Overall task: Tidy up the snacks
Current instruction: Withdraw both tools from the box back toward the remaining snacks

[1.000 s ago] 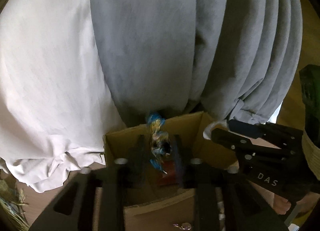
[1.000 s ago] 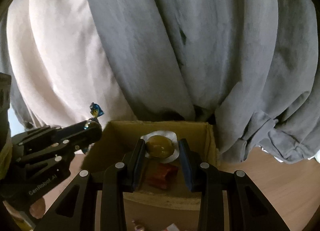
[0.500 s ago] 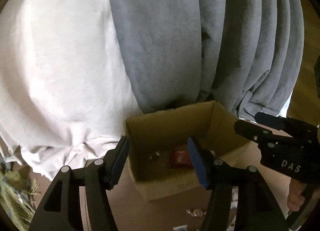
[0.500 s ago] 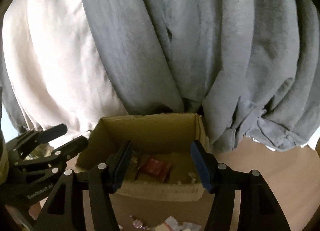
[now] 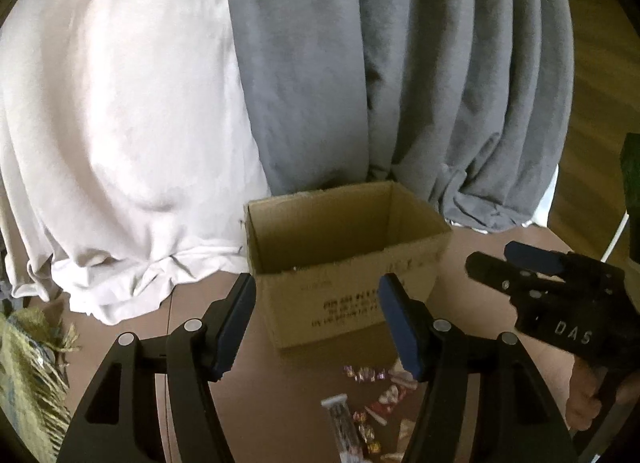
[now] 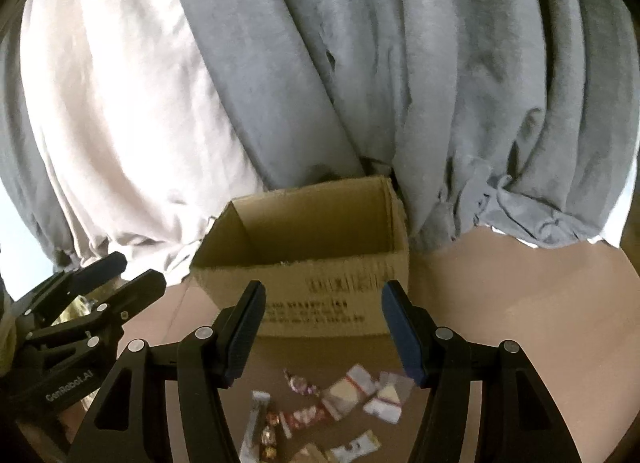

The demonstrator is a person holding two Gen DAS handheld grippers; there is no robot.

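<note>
An open cardboard box point(image 5: 360, 295) stands on the brown table; it also shows in the right wrist view point(image 6: 320, 303). Its contents are hidden behind the near wall. Several wrapped snacks point(image 5: 376, 403) lie scattered on the table in front of it, seen too in the right wrist view point(image 6: 344, 395). My left gripper point(image 5: 318, 329) is open and empty, held above the snacks short of the box. My right gripper point(image 6: 322, 331) is open and empty at the same distance. Each gripper shows in the other's view, the right one point(image 5: 520, 263) and the left one point(image 6: 128, 275).
White cloth point(image 5: 120, 143) and grey cloth point(image 5: 440, 83) hang bunched right behind the box. A fringed greenish fabric point(image 5: 28, 363) lies at the far left. A dark green object point(image 5: 632, 175) stands at the far right edge.
Both grippers opened and let go of their sweets over the box, then pulled back and up. The box now looks farther off and the snacks on the table have come into view.
</note>
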